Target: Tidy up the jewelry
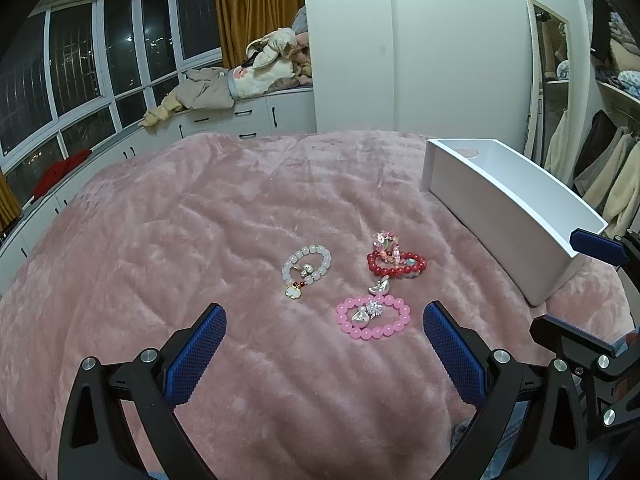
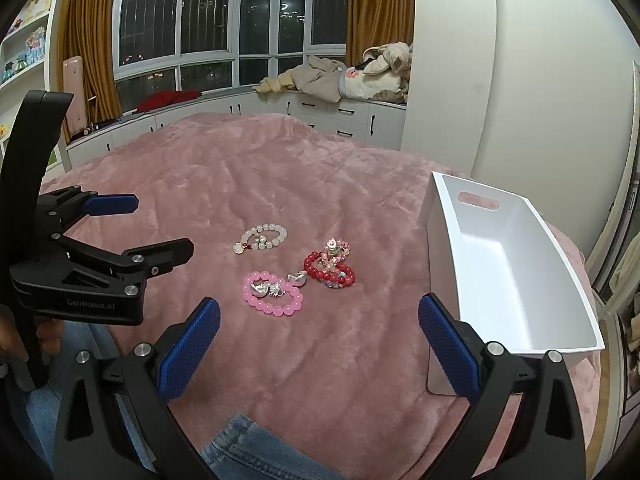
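Note:
Three bead bracelets lie close together on the pink blanket (image 1: 200, 220): a white one (image 1: 316, 250) (image 2: 276, 228) with a gold charm, a red one (image 1: 384, 270) (image 2: 320, 274) with a pink flower piece on top, and a pink one (image 1: 376, 334) (image 2: 276, 312) with silver charms inside its ring. My left gripper (image 1: 324, 344) (image 2: 164, 224) stands open just short of the pink bracelet and holds nothing. My right gripper (image 2: 320, 336) (image 1: 576, 288) is also open and bare, between the bracelets and a white open box (image 1: 508, 208) (image 2: 440, 216) to their right.
The box has a handle slot (image 2: 478, 200) in its far wall, and nothing shows inside it. A person's jeans-clad knee (image 2: 256, 448) lies below my right gripper. White cabinets with piled soft toys (image 2: 360, 76) run under the windows, and a mirror (image 1: 550, 80) stands at the far right.

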Demonstrator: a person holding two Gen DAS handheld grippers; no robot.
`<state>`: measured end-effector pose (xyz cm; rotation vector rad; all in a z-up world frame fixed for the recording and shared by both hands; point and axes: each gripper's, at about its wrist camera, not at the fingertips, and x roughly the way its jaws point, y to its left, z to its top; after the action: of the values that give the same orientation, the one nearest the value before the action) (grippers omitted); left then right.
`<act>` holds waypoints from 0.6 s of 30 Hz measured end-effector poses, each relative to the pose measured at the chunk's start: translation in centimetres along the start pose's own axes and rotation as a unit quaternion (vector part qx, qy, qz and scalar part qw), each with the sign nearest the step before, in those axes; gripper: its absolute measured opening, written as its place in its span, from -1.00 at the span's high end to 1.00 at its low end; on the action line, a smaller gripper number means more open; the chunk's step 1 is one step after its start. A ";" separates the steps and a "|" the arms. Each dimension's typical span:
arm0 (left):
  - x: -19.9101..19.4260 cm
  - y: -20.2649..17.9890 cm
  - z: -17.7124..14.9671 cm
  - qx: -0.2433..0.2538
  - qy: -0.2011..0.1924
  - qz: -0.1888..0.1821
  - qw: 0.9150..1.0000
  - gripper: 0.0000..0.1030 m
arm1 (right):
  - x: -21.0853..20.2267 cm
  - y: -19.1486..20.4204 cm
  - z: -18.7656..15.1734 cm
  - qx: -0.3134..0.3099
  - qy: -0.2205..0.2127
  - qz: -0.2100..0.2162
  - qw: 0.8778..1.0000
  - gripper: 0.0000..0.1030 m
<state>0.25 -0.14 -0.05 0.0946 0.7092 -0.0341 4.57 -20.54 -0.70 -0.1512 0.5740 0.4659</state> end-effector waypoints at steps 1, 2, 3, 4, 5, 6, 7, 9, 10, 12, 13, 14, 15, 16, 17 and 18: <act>0.0 0.0 0.0 0.001 -0.001 0.001 1.000 -0.94 | -0.1 -0.1 0.0 0.002 -0.001 0.002 1.000 -0.91; 0.0 -0.1 0.1 0.001 -0.002 0.002 1.000 -0.94 | -0.1 -0.1 0.0 0.003 -0.002 0.002 1.000 -0.91; 0.0 -0.2 0.1 0.002 -0.002 0.003 1.000 -0.94 | -0.1 -0.1 0.0 0.005 -0.004 0.001 1.000 -0.91; 0.2 -0.2 0.2 0.003 -0.001 0.005 1.000 -0.94 | -0.1 -0.2 0.0 0.007 -0.003 0.002 1.000 -0.91; 0.2 -0.3 0.2 0.004 -0.001 0.004 1.000 -0.94 | -0.1 -0.2 0.0 0.008 -0.004 0.003 1.000 -0.91; 0.1 -0.2 0.1 0.004 -0.001 0.003 1.000 -0.94 | -0.3 -0.2 0.0 0.008 -0.004 0.001 1.000 -0.91; 0.2 -0.2 0.1 0.003 -0.001 0.004 1.000 -0.94 | -0.3 -0.2 0.0 0.007 -0.005 0.001 1.000 -0.91; 0.1 -0.2 0.0 0.003 -0.001 0.004 1.000 -0.94 | -0.3 -0.2 0.0 0.008 -0.005 0.000 1.000 -0.91; 0.1 -0.2 0.0 0.002 -0.002 0.004 1.000 -0.94 | -0.3 -0.2 0.0 0.008 -0.005 0.001 1.000 -0.91; 0.1 -0.3 0.1 0.000 -0.003 0.003 1.000 -0.94 | -0.2 -0.2 0.0 0.009 -0.003 0.001 1.000 -0.91; 0.2 -0.3 0.1 0.001 -0.002 0.002 1.000 -0.94 | -0.3 -0.2 0.0 0.010 -0.004 0.002 1.000 -0.91; 0.2 -0.4 0.1 0.002 -0.001 0.004 1.000 -0.94 | -0.4 -0.1 0.0 0.010 -0.006 0.003 1.000 -0.91; 0.2 -0.5 0.2 0.004 0.000 0.005 1.000 -0.94 | -0.5 -0.2 0.0 0.011 -0.008 0.002 1.000 -0.91; 0.1 -0.5 0.1 0.004 -0.001 0.003 1.000 -0.94 | -0.5 -0.2 0.0 0.012 -0.009 0.002 1.000 -0.91; 0.2 -0.5 0.1 0.003 0.000 0.003 1.000 -0.94 | -0.5 -0.2 0.0 0.012 -0.008 0.003 1.000 -0.91; 0.2 -0.6 0.2 0.003 0.001 0.002 1.000 -0.94 | -0.5 -0.3 -0.1 0.012 -0.008 0.002 1.000 -0.91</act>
<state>0.49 -0.75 -0.11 0.1014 0.7107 -0.0312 4.33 -21.02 -0.47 -0.1236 0.5642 0.4627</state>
